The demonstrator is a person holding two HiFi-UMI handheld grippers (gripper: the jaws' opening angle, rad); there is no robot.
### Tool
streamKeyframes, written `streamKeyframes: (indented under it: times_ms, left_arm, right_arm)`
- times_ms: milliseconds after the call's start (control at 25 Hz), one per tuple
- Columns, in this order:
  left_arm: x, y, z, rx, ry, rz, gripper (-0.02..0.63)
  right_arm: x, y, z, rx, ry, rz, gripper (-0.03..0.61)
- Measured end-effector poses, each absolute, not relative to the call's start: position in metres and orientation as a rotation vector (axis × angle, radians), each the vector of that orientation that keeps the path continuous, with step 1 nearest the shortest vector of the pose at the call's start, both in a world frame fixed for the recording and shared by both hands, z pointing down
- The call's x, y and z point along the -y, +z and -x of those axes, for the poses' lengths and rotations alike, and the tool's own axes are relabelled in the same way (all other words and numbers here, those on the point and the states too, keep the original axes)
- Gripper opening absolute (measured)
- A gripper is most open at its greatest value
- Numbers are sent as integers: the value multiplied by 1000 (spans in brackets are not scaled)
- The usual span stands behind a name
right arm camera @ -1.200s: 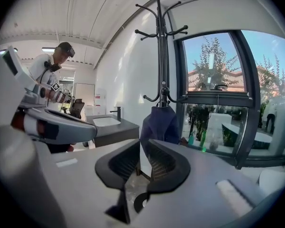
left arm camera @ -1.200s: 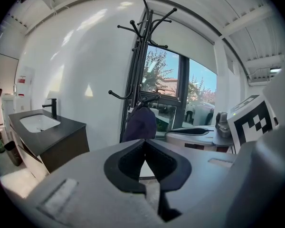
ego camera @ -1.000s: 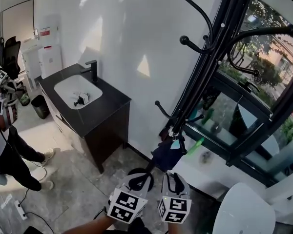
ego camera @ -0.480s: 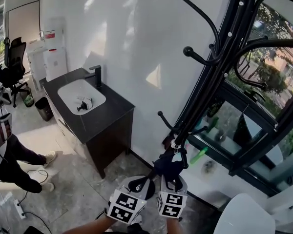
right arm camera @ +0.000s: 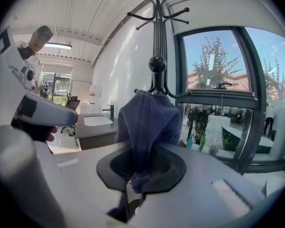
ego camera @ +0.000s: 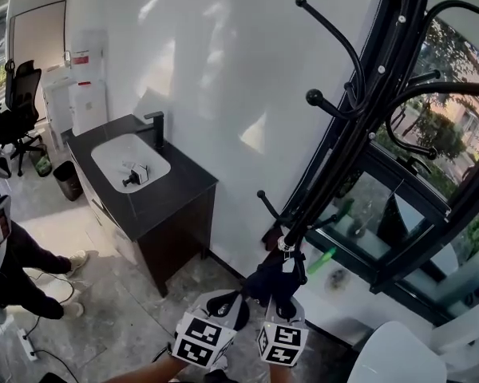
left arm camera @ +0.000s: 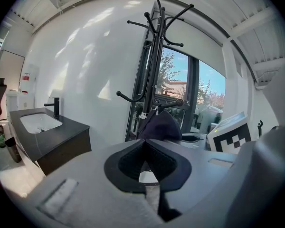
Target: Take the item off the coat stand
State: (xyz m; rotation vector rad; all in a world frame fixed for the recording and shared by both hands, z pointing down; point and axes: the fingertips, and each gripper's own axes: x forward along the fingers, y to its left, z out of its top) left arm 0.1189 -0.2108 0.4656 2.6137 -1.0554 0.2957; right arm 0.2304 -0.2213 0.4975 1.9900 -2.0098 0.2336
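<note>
A black coat stand rises beside the window, with a dark blue cloth hanging from one of its low hooks. My right gripper is just under the cloth. In the right gripper view the cloth drapes from the ball-tipped hook down between the jaws. The right gripper is closing, and its jaws pinch the cloth's lower end. My left gripper sits close on the left, shut and empty. In the left gripper view the left gripper faces the cloth and the stand.
A black vanity with a white sink and a faucet stands to the left by the white wall. A person stands at the far left near an office chair. A large window lies behind the stand.
Both grippers have drawn in closer under the hanging cloth, and its lower end now reaches the right gripper's jaws. The person at the left has shifted slightly.
</note>
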Motion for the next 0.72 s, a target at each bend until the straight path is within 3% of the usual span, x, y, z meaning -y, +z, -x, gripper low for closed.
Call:
streamKeyframes:
  times_ms: [720]
  left_arm:
    - [184, 445, -120, 975, 208, -2666, 2]
  right_arm:
    - [164, 450, -223, 2015, 174, -2049, 20]
